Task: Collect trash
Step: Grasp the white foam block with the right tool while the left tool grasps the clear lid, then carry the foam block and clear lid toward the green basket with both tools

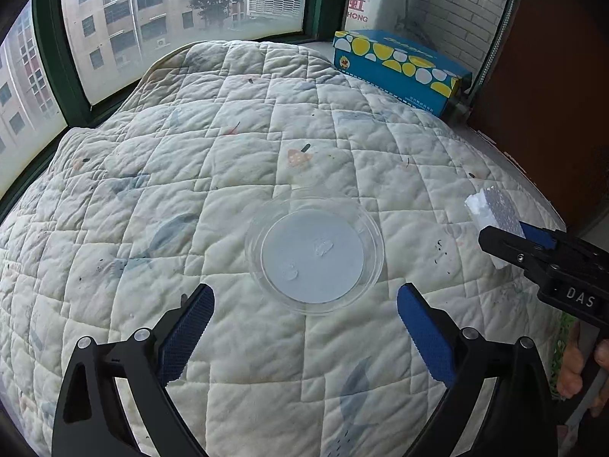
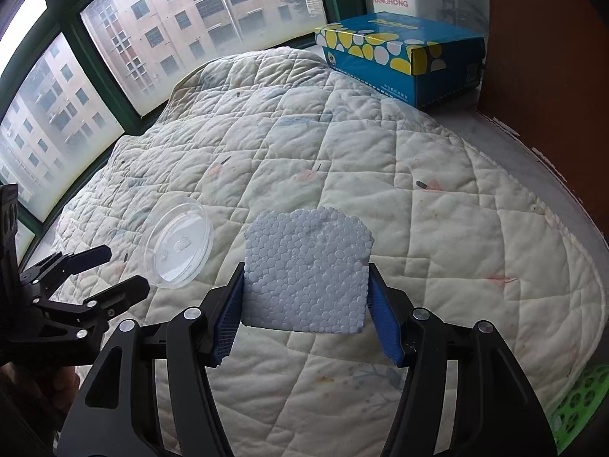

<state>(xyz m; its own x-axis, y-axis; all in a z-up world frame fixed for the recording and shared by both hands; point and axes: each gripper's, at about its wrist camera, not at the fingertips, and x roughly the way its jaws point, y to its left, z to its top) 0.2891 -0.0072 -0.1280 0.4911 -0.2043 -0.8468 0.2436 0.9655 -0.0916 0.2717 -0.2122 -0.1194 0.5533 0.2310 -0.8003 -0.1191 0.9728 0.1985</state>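
A pale quilt (image 1: 236, 175) with faded prints covers the whole surface under me, reaching back to the green-framed window (image 1: 57, 57) where apartment blocks show through the glass; at the far right corner a blue tissue box (image 2: 403, 57) with yellow and white spots sits against the quilt's edge, beside a brown wall; a bit of green mesh (image 2: 582, 400) shows at the lower right rim of my right camera's view. My right gripper (image 2: 306, 304) is clenched on a slab of white foam (image 2: 308, 270), the blue pads pressing its two side edges, with the slab's ragged top edge pointing away from me and the quilt behind it. My left gripper (image 1: 304, 304) is spread wide with nothing between its fingers, hanging just near the clear plastic lid (image 1: 314, 255); that lid lies flat on the quilt, rim up, apart from both of my fingers (image 1: 186, 335), with the foam well off to its right.
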